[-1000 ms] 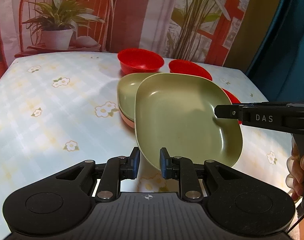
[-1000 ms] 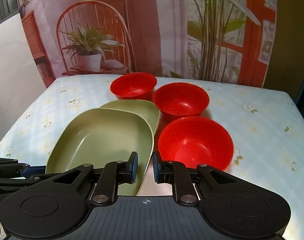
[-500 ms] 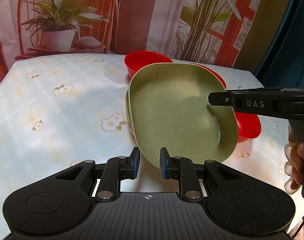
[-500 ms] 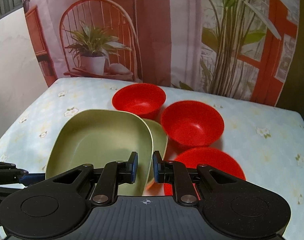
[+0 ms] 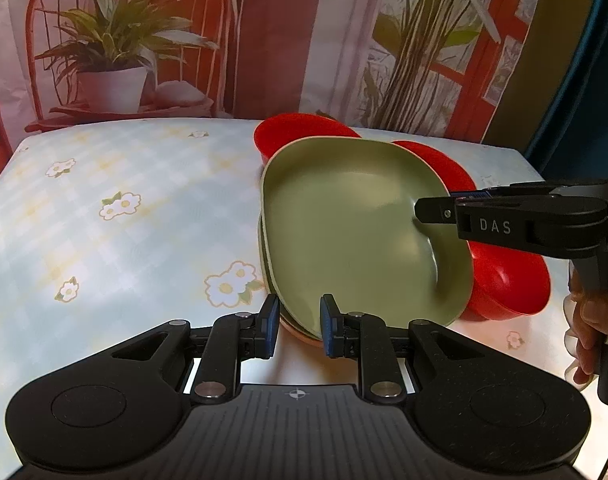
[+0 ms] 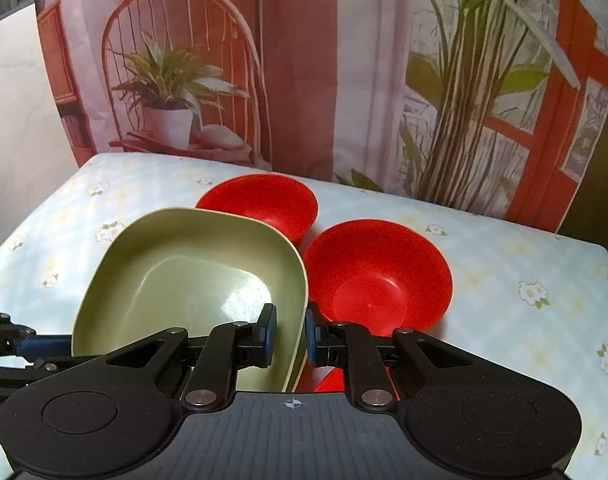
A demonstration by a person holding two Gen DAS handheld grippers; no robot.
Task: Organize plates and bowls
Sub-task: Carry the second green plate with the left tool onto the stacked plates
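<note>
left wrist view: green plate [image 5: 343, 232] carried over the stack, both grippers clamped on its rim.

a second ago the plate sat nearer and right of the green plate below [image 5: 264, 276]; now it covers it almost squarely, a pink plate [image 5: 300, 330] edge showing beneath. left gripper [image 5: 296, 326] pinches the near rim, right gripper [image 6: 290, 334] the right rim. three red bowls stand behind and right, the far bowl [image 6: 264, 200], middle bowl [image 6: 377, 276], near bowl [image 5: 507, 280]. likely next: lower and release; bowls still unstacked on the floral table [image 5: 104, 208].

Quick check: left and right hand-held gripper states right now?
Left hand-held gripper: shut on the green plate near edge.
Right hand-held gripper: shut on the same plate's rim.
</note>
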